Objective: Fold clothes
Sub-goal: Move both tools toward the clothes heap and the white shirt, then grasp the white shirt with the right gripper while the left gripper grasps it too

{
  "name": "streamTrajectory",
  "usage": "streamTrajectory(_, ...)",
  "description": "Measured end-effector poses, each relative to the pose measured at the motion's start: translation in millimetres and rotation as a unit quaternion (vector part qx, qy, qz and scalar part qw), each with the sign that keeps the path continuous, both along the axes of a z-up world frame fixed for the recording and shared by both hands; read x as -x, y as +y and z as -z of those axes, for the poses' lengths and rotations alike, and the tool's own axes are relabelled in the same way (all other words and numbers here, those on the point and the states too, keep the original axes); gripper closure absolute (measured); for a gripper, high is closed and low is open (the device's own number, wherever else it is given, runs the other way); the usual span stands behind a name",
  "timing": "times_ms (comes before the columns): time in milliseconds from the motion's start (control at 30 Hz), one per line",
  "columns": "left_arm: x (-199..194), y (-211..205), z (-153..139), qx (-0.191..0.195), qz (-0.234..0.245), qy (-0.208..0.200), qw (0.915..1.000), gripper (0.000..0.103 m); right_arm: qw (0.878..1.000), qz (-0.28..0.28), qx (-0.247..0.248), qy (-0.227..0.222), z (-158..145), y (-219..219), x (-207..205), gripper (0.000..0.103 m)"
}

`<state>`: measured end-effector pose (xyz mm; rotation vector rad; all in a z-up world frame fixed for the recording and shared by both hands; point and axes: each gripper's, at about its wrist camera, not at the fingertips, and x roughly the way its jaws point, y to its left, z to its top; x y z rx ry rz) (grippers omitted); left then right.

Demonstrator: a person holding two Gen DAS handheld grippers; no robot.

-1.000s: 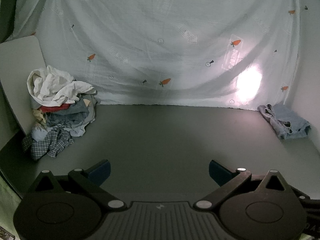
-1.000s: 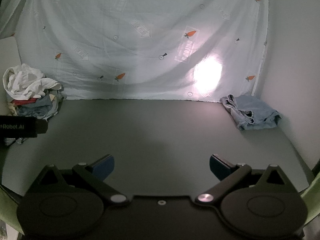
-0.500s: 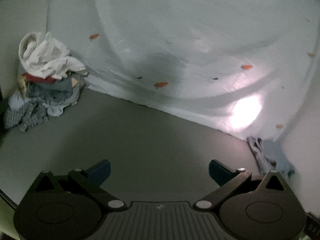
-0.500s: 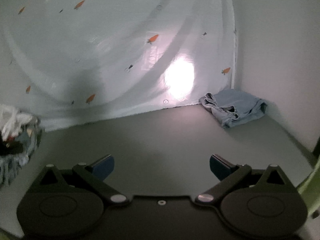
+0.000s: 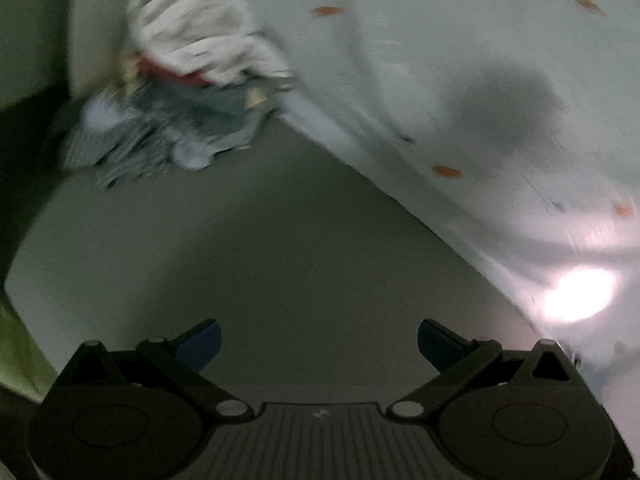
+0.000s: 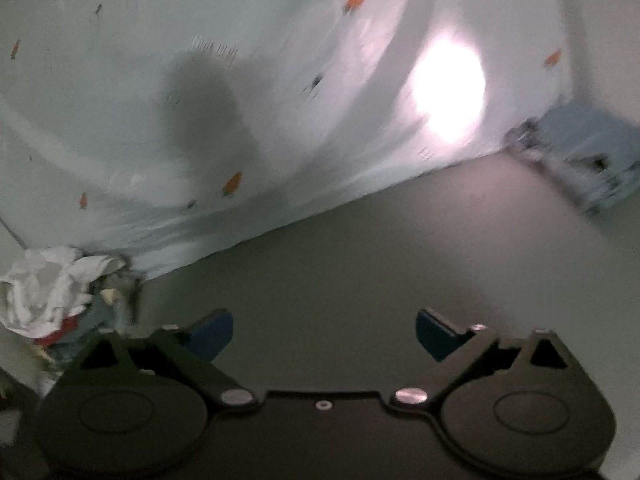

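Observation:
A heap of crumpled clothes [image 5: 188, 92], white on top with red, blue and checked pieces beneath, lies at the far left of the grey table [image 5: 280, 248]. My left gripper [image 5: 318, 342] hangs open over bare table, well short of the heap. In the right wrist view the same heap [image 6: 60, 300] sits at the lower left, just beyond the left finger. My right gripper [image 6: 324, 334] has nothing between its fingers, and its jaws are closing slightly. A folded light-blue garment [image 6: 584, 156] lies at the far right corner.
A pale sheet with small carrot prints [image 6: 240, 80] hangs behind the table, with a bright light spot [image 6: 448, 88] on it. A white wall stands at the right. Both views are blurred and tilted. Something light green [image 5: 16, 352] shows past the table's left edge.
Both grippers have swung left towards the clothes heap and rolled, so the table's back edge now slants. The heap looks larger in both views. The right gripper's fingers stand a little closer together.

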<state>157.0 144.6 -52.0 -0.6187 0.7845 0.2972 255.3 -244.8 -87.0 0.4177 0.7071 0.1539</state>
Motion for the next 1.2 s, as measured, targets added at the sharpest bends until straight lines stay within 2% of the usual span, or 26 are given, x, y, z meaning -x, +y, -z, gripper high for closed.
streamTrajectory(67, -8.4, 34.3, 5.4, -0.017, -0.032, 0.003, 0.9994, 0.001, 0.999, -0.024, -0.019, 0.011, 6.5, 26.7, -24.6, 0.011)
streamTrajectory(200, -39.1, 105.8, 12.9, -0.073, -0.062, 0.002, 0.9955, 0.008, 0.996, -0.067, -0.043, 0.029, 17.5, 92.3, -73.0, 0.031)
streamTrajectory(300, -74.2, 166.2, 14.1, -0.101, -0.064, -0.008, 0.9928, 0.023, 0.992, -0.093, -0.073, 0.041, 24.0, 150.7, -112.4, 0.041)
streamTrajectory(433, -128.9, 246.4, 6.3, -0.123, -0.078, -0.046, 0.9883, 0.042, 0.983, -0.136, -0.112, 0.046, 33.1, 243.4, -173.5, 0.055)
streamTrajectory(467, -144.5, 264.3, 3.5, -0.129, -0.083, -0.055, 0.9867, 0.043, 0.981, -0.142, -0.12, 0.051, 34.8, 265.2, -189.4, 0.056)
streamTrajectory(567, -185.1, 300.9, -8.9, -0.159, -0.082, -0.079, 0.9807, 0.043, 0.97, -0.163, -0.165, 0.072, 40.5, 335.8, -237.8, 0.055)
streamTrajectory(667, -224.1, 327.3, -16.8, -0.202, -0.057, -0.103, 0.9724, 0.041, 0.953, -0.204, -0.209, 0.075, 44.2, 413.7, -279.2, 0.044)
streamTrajectory(767, -260.3, 340.0, -12.3, -0.23, -0.013, -0.102, 0.9678, 0.041, 0.934, -0.252, -0.241, 0.073, 48.2, 483.9, -308.8, 0.041)
streamTrajectory(833, -277.3, 340.4, -5.2, -0.258, 0.001, -0.097, 0.9614, 0.041, 0.923, -0.282, -0.246, 0.082, 54.5, 527.6, -320.4, 0.04)
streamTrajectory(967, -295.5, 340.4, 7.3, -0.307, -0.013, -0.085, 0.9479, 0.042, 0.921, -0.3, -0.221, 0.112, 77.1, 592.1, -339.6, 0.036)
streamTrajectory(1033, -298.8, 342.2, 9.4, -0.314, -0.021, -0.08, 0.9458, 0.047, 0.92, -0.287, -0.234, 0.127, 91.9, 607.8, -348.1, 0.025)
streamTrajectory(1067, -301.2, 341.1, 10.3, -0.319, -0.025, -0.077, 0.9442, 0.051, 0.914, -0.285, -0.257, 0.132, 97.4, 609.1, -350.4, 0.029)
streamTrajectory(1100, -302.8, 339.8, 10.8, -0.326, -0.028, -0.071, 0.9422, 0.06, 0.907, -0.284, -0.28, 0.138, 102.6, 609.3, -352.4, 0.054)
streamTrajectory(1133, -304.2, 337.9, 10.3, -0.335, -0.032, -0.065, 0.9394, 0.073, 0.902, -0.286, -0.294, 0.135, 101.2, 606.9, -352.1, 0.068)
streamTrajectory(1167, -305.1, 335.8, 8.8, -0.343, -0.039, -0.061, 0.9367, 0.074, 0.897, -0.29, -0.306, 0.13, 98.7, 604.0, -351.6, 0.073)
streamTrajectory(1200, -306.4, 336.6, 6.6, -0.339, -0.045, -0.064, 0.9374, 0.077, 0.903, -0.293, -0.295, 0.112, 89.9, 599.0, -347.0, 0.085)
